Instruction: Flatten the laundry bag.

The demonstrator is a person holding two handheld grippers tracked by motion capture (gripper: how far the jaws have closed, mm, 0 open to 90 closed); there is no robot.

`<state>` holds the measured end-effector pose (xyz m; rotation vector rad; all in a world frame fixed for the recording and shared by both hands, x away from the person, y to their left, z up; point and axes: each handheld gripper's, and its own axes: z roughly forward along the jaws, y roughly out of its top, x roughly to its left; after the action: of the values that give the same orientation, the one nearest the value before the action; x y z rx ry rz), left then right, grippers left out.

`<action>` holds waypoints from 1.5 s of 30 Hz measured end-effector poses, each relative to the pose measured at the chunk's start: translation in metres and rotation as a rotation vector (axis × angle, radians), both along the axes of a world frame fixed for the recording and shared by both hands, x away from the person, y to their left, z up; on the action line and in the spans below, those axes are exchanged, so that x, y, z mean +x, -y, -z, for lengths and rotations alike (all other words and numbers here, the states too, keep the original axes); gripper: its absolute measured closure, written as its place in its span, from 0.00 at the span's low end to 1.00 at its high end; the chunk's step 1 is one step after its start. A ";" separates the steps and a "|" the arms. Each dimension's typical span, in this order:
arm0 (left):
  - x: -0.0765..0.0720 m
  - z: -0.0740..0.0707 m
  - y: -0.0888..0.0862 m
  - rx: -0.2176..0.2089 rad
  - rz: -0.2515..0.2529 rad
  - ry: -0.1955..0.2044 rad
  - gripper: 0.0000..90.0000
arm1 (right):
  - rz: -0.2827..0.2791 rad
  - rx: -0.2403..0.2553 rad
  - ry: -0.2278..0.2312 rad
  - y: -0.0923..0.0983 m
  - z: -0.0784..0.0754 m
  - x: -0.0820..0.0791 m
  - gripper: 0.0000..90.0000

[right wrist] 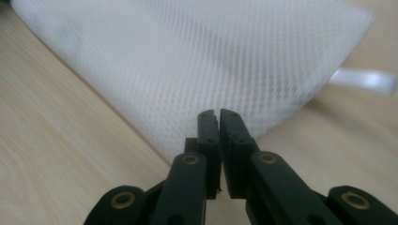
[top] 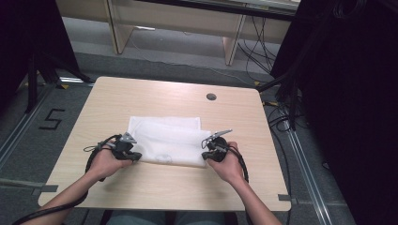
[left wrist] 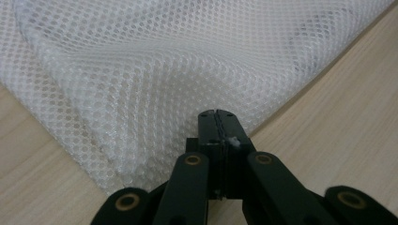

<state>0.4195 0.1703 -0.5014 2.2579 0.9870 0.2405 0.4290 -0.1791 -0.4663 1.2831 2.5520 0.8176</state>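
Note:
A white mesh cloth (top: 169, 136), folded into layers, lies flat in the middle of the wooden table (top: 141, 93). My left gripper (top: 133, 157) sits at the cloth's near left corner. In the left gripper view its jaws (left wrist: 217, 113) are pressed together, with a fleck of the mesh (left wrist: 141, 84) caught between the pads. My right gripper (top: 206, 154) rests at the cloth's near right corner. In the right gripper view a narrow slit separates its jaws (right wrist: 219, 112), and the blurred mesh (right wrist: 197, 56) lies just beyond the tips, none of it visibly between them.
A round cable hole (top: 211, 97) sits in the table beyond the cloth. A white strip (right wrist: 361, 78) sticks out past the cloth's edge in the right gripper view. Bare wood surrounds the cloth on all sides. Black cables and stands flank the table on the floor.

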 end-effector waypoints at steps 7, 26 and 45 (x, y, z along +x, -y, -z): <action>-0.009 -0.023 0.012 -0.096 0.023 0.077 0.94 | -0.025 0.007 0.103 -0.013 -0.024 0.027 0.81; 0.001 -0.008 0.072 -0.055 0.176 0.059 0.86 | -0.102 -0.160 0.087 -0.046 0.001 0.093 0.53; 0.004 0.002 0.077 -0.021 0.188 0.037 0.85 | -0.111 -0.168 0.019 -0.053 0.019 0.127 0.56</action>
<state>0.4235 0.0935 -0.5037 2.3008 0.7491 0.1885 0.5557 -0.1257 -0.4854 1.0880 2.6316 0.6157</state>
